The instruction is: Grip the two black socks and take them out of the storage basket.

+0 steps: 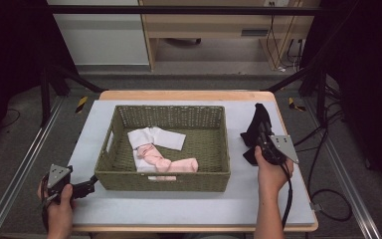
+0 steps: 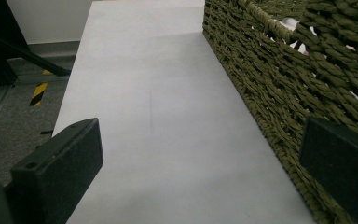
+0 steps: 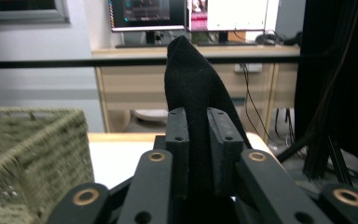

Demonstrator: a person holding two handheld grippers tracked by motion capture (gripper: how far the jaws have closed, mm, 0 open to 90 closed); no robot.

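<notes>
A green woven basket [image 1: 164, 180] stands in the middle of the grey mat [image 1: 273, 199]. In it lie a white sock [image 1: 165, 137] and a pink sock [image 1: 171, 164]. My right gripper [image 1: 262, 138] hovers to the right of the basket, shut on a black sock [image 1: 255, 125]. In the right gripper view the black sock [image 3: 191, 70] stands up from between the pinched jaws of my right gripper [image 3: 199, 119]. My left gripper [image 1: 90, 185] rests at the basket's front left corner. In its own view the left gripper [image 2: 203, 158] is open, with bare mat between the jaws and the basket wall [image 2: 270, 84] at the right.
The mat covers a wooden table [image 1: 179, 94] framed by black rails [image 1: 54, 74]. Cables [image 1: 323, 199] trail off the right edge. Beyond the table stands a light wooden desk [image 3: 135, 88] with monitors [image 3: 149, 14].
</notes>
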